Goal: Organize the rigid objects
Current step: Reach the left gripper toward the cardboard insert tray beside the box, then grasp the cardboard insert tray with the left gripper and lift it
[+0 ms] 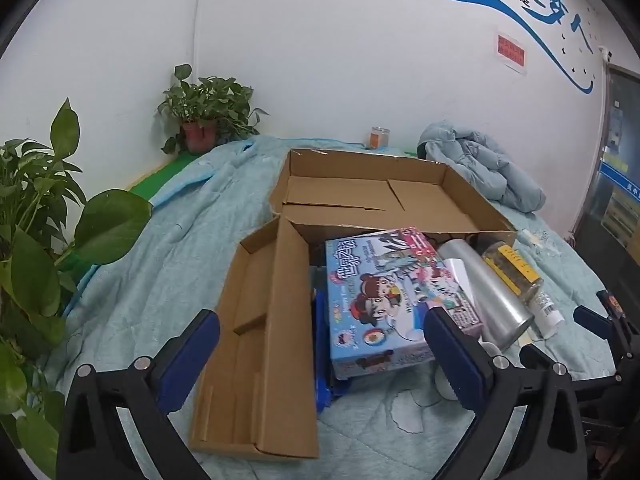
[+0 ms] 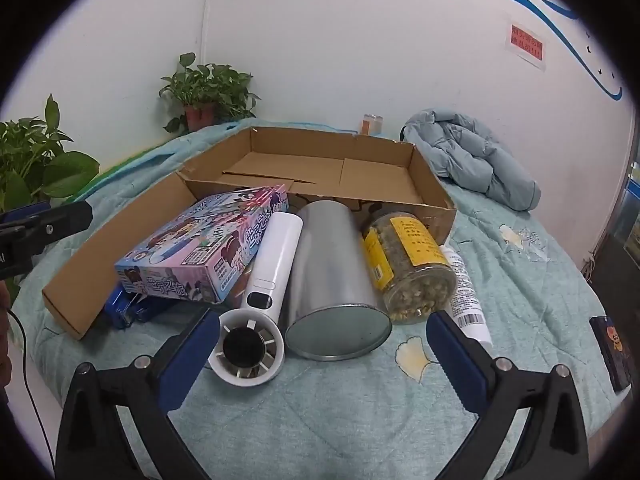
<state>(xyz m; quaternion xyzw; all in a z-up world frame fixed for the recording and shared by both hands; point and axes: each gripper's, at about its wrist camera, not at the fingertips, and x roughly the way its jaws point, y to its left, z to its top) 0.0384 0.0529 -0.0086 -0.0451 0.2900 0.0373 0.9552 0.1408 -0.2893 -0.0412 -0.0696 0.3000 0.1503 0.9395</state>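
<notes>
An open cardboard box (image 1: 368,196) (image 2: 320,168) lies on the bed, its long flap (image 1: 272,320) folded out to the left. In front of it lie a colourful cartoon box (image 1: 380,296) (image 2: 204,248), a silver tin can (image 1: 488,284) (image 2: 332,276), a white handheld fan (image 2: 264,300), a clear jar with a yellow label (image 1: 512,268) (image 2: 404,264), a white tube (image 1: 548,312) (image 2: 468,296) and a blue stapler (image 2: 132,308). My left gripper (image 1: 320,336) is open above the flap and cartoon box. My right gripper (image 2: 322,336) is open just short of the fan and can.
The bed has a light-blue quilt (image 2: 320,400). A blue padded jacket (image 1: 480,164) (image 2: 468,156) lies at the back right. Potted plants (image 1: 208,108) (image 1: 36,240) stand at the left. A small can (image 2: 372,124) stands by the wall. A dark card box (image 2: 612,352) lies at the right.
</notes>
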